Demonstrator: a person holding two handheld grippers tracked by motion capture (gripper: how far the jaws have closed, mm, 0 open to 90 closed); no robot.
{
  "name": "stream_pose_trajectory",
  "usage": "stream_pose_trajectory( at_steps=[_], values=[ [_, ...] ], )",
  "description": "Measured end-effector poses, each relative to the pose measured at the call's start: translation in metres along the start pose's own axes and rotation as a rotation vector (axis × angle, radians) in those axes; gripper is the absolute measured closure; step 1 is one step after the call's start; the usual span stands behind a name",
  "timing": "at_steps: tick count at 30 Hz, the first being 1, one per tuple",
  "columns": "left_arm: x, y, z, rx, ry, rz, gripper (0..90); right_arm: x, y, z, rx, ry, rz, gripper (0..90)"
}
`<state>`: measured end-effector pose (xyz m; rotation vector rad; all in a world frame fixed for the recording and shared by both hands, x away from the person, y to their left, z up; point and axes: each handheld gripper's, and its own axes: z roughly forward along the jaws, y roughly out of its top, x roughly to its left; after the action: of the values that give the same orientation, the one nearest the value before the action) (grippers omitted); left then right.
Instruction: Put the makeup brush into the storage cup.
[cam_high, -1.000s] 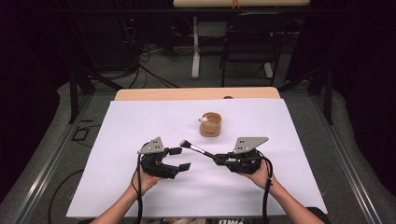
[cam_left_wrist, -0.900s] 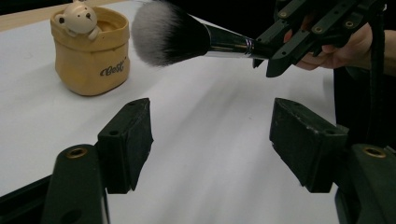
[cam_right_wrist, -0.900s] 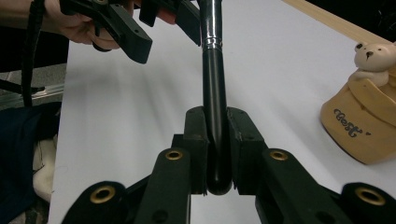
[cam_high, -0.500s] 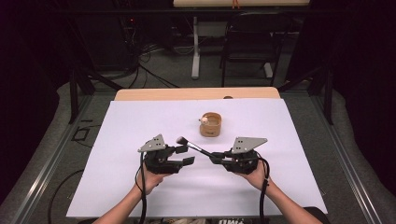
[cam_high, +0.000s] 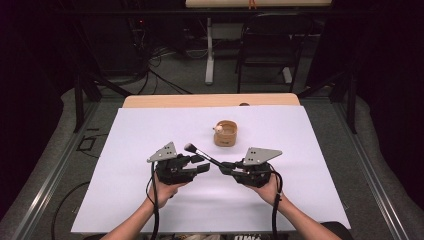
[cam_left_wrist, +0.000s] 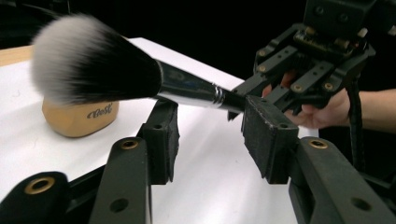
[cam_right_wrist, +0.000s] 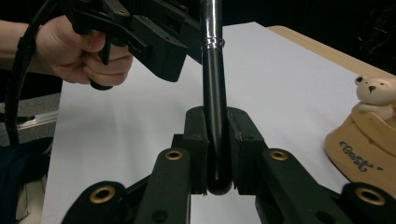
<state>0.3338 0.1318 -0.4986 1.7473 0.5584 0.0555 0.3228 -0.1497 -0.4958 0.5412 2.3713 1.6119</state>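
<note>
A make-up brush (cam_high: 202, 155) with a black handle and a black-and-white bristle head (cam_left_wrist: 88, 60) hangs above the white table cover. My right gripper (cam_high: 226, 168) is shut on the handle's end (cam_right_wrist: 216, 140), and the brush points up-left toward my left gripper (cam_high: 201, 166). In the left gripper view the handle (cam_left_wrist: 196, 91) crosses just over the gap of my left gripper (cam_left_wrist: 215, 135), whose jaws stand wide apart and touch nothing. A tan round holder (cam_high: 226, 134) with a small bear figure (cam_right_wrist: 372, 92) on its rim sits behind the two grippers.
The white cover (cam_high: 125, 200) spreads over a wooden table (cam_high: 165, 101). A black chair (cam_high: 272, 47) and a table leg (cam_high: 209, 55) stand on the floor beyond the far edge. Cables (cam_high: 155, 210) trail from each gripper toward the person.
Both grippers have drawn closer together. My left gripper has shifted right, so the brush head now lies over its open jaws. The holder has not moved.
</note>
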Motion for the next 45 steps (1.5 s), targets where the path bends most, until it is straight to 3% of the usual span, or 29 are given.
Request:
stream_pose_trajectory(
  at_steps=[8,15,21,26,29,35,37,45],
  values=[
    [0.002,-0.001,0.001,-0.023,0.006,-0.020,60.7,0.002,-0.002,0.006,-0.023,0.000,0.022,78.9],
    [0.005,-0.003,0.000,-0.047,-0.011,-0.057,61.1,0.003,-0.005,0.010,-0.007,0.028,0.020,79.0],
    [0.009,-0.005,-0.001,-0.068,-0.065,-0.085,67.2,0.001,-0.007,0.014,0.003,0.050,0.026,78.6],
    [0.007,-0.004,0.000,-0.073,-0.108,-0.078,74.1,0.000,-0.007,0.016,0.032,0.049,0.017,76.6],
    [0.005,-0.004,0.001,-0.066,-0.127,-0.071,77.0,-0.002,-0.007,0.015,0.045,0.040,0.021,71.1],
    [0.006,-0.003,0.000,-0.046,-0.110,-0.056,78.0,-0.001,-0.002,0.014,0.060,0.022,0.001,52.6],
    [0.006,-0.003,0.001,-0.037,-0.105,-0.056,78.0,-0.001,0.000,0.012,0.068,-0.003,-0.008,49.2],
    [0.003,0.001,0.005,0.046,-0.075,-0.018,77.9,0.001,0.006,0.008,0.092,-0.044,-0.032,35.3]
  ],
)
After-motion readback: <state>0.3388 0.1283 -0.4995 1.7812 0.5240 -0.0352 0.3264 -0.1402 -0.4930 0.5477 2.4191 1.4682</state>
